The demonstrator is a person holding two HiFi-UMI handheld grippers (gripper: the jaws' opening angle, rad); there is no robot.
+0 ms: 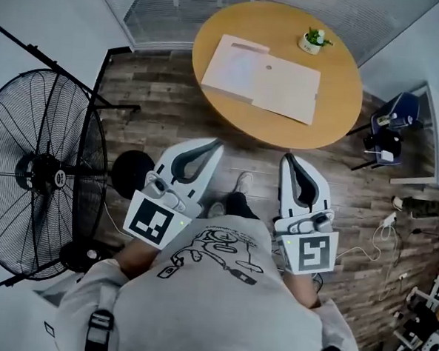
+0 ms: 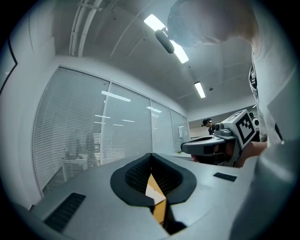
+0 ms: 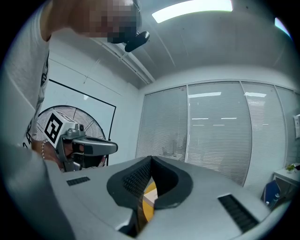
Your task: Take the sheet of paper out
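- Ahead in the head view, a tan folder [image 1: 261,77] lies flat on the round tabletop [image 1: 335,104], well apart from both grippers. The sheet is presumably inside it, since no loose sheet shows.
- The left gripper [image 1: 218,143] and right gripper [image 1: 286,159] are held level before the person's chest, short of the tabletop's near edge. Each has its jaws pressed together on nothing.
- A small plant [image 1: 313,40] stands near the folder's far right corner. A big fan [image 1: 41,175] stands on the floor at the left and a blue chair [image 1: 397,115] at the right. Nothing lies between the grippers and the folder.
- Left gripper view: the jaws meet at their tips, empty. Through the slot under them shows a far sliver of orange tabletop and pale folder.
- Right gripper view: the jaws are likewise together and empty, with the same sliver below and window blinds [image 3: 215,126] behind.
- Risks, as I judge them: the folder is thin and lies on smooth wood, so a one-sided pinch may slide it or lift folder and sheet together. One gripper likely has to pin the folder while the other draws the sheet. A careless sweep on the right could tip the plant.
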